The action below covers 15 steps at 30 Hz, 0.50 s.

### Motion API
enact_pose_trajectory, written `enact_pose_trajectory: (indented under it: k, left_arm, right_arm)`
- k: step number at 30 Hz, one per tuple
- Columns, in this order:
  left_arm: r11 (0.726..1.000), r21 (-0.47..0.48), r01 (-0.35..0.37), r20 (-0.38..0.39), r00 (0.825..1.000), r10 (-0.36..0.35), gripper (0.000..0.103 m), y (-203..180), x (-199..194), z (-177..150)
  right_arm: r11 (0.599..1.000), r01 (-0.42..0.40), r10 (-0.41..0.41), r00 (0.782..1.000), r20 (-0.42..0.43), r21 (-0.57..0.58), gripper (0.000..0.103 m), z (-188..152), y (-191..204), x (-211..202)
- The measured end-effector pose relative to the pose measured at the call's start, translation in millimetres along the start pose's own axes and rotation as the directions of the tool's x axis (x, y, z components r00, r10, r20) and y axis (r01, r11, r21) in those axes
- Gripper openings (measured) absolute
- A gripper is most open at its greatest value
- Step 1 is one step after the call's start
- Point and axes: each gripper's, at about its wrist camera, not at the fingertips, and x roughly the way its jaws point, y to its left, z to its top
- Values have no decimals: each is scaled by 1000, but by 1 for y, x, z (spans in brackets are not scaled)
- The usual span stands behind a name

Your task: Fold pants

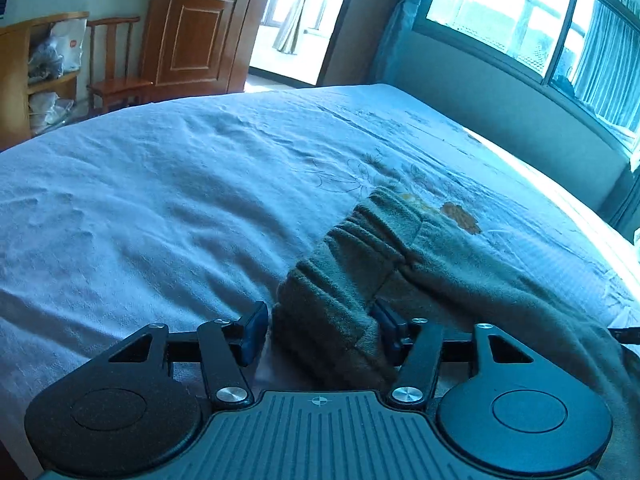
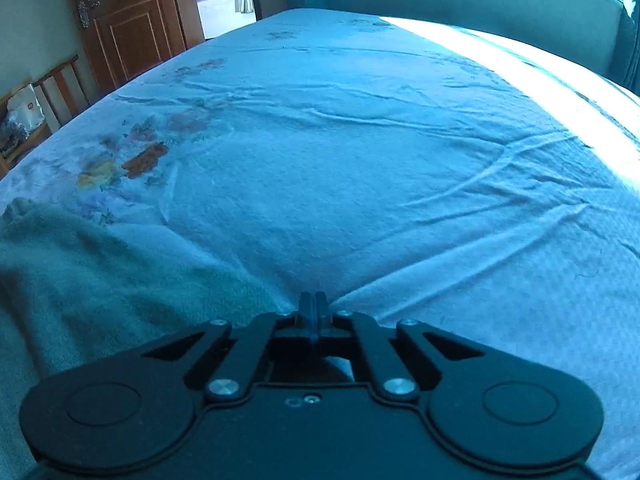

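Note:
Green fleece pants point(image 1: 352, 264) lie on the pale blue bed sheet point(image 1: 160, 200), with the ribbed elastic waistband bunched toward me. My left gripper point(image 1: 322, 328) straddles that waistband: the right finger touches the cloth and a thin gap shows beside the left finger point(image 1: 254, 332), so it is open. In the right wrist view the pants point(image 2: 100, 272) spread over the lower left. My right gripper point(image 2: 316, 304) is shut, its tips pressed into the sheet point(image 2: 400, 160) at the edge of the cloth. Creases fan out from the tips. I cannot tell whether any cloth is pinched.
A flower print point(image 2: 140, 156) marks the sheet beyond the pants. A wooden door point(image 1: 200, 20), a chair point(image 1: 116, 80) and a shelf with bags point(image 1: 40, 72) stand past the bed's far left edge. Windows point(image 1: 520, 20) run along the right wall.

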Motion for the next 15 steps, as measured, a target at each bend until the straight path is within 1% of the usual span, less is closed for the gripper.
enact_pose_trajectory:
  k: [1, 2, 3, 4, 5, 6, 7, 9, 11, 12, 13, 14, 15]
  left_arm:
    - [1000, -12, -13, 2, 1000, 13, 74, 2, -1, 1]
    - [999, -29, -15, 5, 1000, 15, 83, 5, -3, 2]
    - [999, -33, -23, 14, 1000, 24, 90, 10, -11, 3]
    - [999, -20, -43, 22, 999, 44, 95, 10, -15, 4]
    - [997, 11, -73, 37, 997, 72, 100, 8, -21, 3]
    - [995, 40, -86, 51, 995, 84, 100, 5, -28, 2]
    - [994, 55, -90, 62, 994, 86, 100, 2, -34, 1]
    - [991, 92, -98, 83, 993, 90, 100, -9, -48, -4]
    - [982, 149, -113, 125, 988, 94, 100, -25, -61, -10]
    - [975, 188, -120, 149, 984, 93, 102, -34, -69, -15]
    - [967, 228, -114, 159, 984, 79, 103, -43, -72, -21]
    - [951, 287, -112, 158, 985, 68, 103, -51, -74, -27]
    - [924, 359, -133, 133, 987, 90, 103, -59, -67, -34]
  right_arm:
    - [999, -16, 15, 1000, 22, 34, 0, -1, -5, -8]
    - [997, -35, 31, 998, 60, 68, 3, -2, -11, -21]
    - [993, -63, 50, 991, 124, 103, 8, -4, -17, -40]
    - [989, -84, 62, 984, 169, 123, 15, -10, -22, -58]
    - [985, -106, 78, 978, 195, 137, 15, -15, -26, -74]
    - [980, -140, 107, 970, 217, 143, 15, -24, -29, -91]
    - [978, -154, 120, 966, 231, 138, 16, -31, -29, -102]
    - [982, -158, 132, 965, 225, 103, 16, -50, -25, -123]
    - [987, -151, 136, 965, 226, 53, 16, -72, -18, -143]
    - [989, -146, 135, 963, 234, 29, 15, -83, -16, -153]
    - [991, -133, 126, 962, 243, 13, 18, -95, -16, -161]
    - [994, -109, 104, 964, 246, 8, 21, -107, -18, -167]
    - [996, -84, 81, 972, 222, 7, 22, -118, -24, -168]
